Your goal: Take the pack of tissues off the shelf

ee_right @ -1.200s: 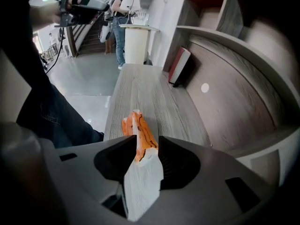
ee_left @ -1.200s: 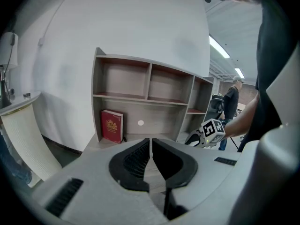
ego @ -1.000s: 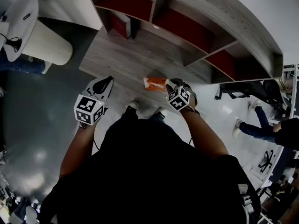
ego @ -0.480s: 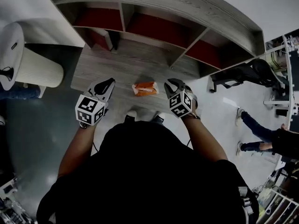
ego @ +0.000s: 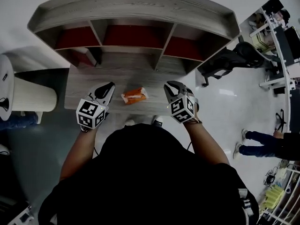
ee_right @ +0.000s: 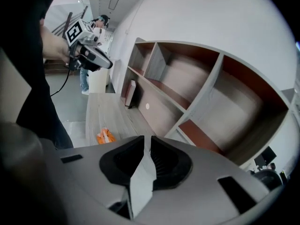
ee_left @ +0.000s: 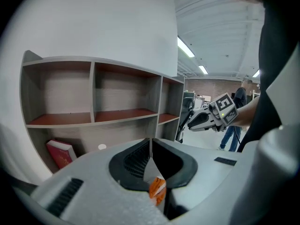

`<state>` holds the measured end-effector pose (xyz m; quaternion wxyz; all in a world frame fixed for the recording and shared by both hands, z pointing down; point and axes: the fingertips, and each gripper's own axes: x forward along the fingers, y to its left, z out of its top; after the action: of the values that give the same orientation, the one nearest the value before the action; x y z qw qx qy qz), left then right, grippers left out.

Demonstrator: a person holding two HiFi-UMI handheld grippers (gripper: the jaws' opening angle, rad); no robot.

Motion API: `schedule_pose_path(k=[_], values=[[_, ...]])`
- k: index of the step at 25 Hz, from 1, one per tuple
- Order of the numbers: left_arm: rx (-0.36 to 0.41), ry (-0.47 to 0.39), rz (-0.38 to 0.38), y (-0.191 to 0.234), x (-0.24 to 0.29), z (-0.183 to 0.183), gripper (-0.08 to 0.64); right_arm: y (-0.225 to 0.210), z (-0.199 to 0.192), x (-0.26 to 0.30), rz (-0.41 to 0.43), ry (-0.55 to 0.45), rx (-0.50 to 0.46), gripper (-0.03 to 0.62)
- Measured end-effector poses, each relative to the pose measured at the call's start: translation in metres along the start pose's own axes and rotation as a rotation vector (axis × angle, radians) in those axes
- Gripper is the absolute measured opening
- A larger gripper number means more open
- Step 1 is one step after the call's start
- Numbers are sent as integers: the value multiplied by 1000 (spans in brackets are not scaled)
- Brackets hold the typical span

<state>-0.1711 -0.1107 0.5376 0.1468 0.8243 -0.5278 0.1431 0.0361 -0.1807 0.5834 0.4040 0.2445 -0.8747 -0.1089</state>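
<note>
Right gripper (ego: pixel 168 85): jaws just been closing, tips all but meeting, nothing between. Left gripper (ego: pixel 110 85): jaws pressed together too, nothing held, only a glimpse of orange through the gap below the tips. Both raised above the low wooden board (ego: pixel 79 81), 1 on each side.

Pack of tissues (ego: pixel 134 95): orange, lying flat on that board in front of the shelf (ego: pixel 133 6), outside the compartments, between the 2 grippers and touched by neither. Out of the compartments, then, but not in hand.

Possible trouble from here, as a judgement only:

- Going in with jaws shut: a shove instead of a grip, sending the pack sliding back toward the compartments or sideways off the board's edge. Open wide before coming down.
- Soft wrapper, not much to bite on: a pinch on 1 corner only, likely to slip loose on the lift. Better to straddle the middle and close firmly.
- Reaching with both at once: 2 grippers crowding 1 small pack, knocking each other or flicking it away. Safer with 1, the other kept back.
- Red book (ego: pixel 84 57) in the lower left compartment: well apart, a worry only after a hard push backward.
</note>
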Motion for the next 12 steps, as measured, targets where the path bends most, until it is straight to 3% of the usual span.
schedule_pose_path(k=[12], values=[[46, -29, -109, -8, 35, 24, 32, -48, 44, -82, -235, -158, 131, 40]])
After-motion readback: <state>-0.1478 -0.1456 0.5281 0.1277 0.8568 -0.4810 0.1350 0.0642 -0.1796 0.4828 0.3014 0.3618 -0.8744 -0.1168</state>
